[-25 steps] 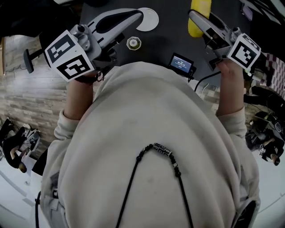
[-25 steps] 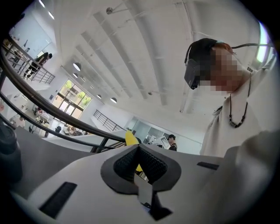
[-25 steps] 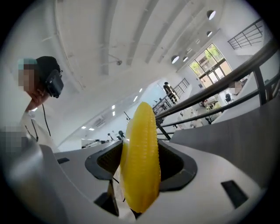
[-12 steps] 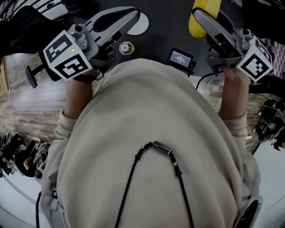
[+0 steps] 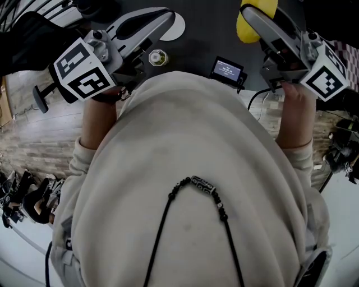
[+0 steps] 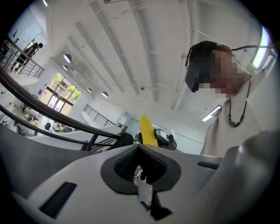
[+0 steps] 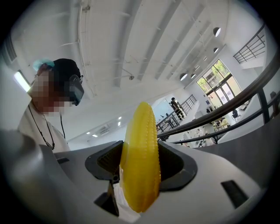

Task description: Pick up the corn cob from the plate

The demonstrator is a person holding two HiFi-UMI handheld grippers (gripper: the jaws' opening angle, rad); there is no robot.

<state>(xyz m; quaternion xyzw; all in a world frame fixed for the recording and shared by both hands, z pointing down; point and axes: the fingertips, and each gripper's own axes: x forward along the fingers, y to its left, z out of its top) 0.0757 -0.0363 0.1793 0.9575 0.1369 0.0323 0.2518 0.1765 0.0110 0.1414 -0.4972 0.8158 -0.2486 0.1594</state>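
Note:
The yellow corn cob (image 7: 140, 166) stands upright between the jaws of my right gripper (image 7: 141, 151), which is shut on it. In the head view the corn cob (image 5: 251, 25) shows above the dark table, at the tip of the right gripper (image 5: 249, 12). My left gripper (image 5: 164, 15) is lifted beside it on the left, over a white plate (image 5: 180, 27). Its jaws are pressed together with nothing between them, as the left gripper (image 6: 140, 148) view shows. From there the corn cob (image 6: 148, 130) is seen beyond its tips.
A dark table (image 5: 207, 39) carries a small screen device (image 5: 227, 69) and a small round pale object (image 5: 157, 56). My torso in a pale sweatshirt (image 5: 190, 185) fills most of the head view. Both gripper views point up at a ceiling and railings.
The right gripper with the corn has shifted slightly right and up in the head view. The table things have slid a little toward the top edge. Both grips are unchanged.

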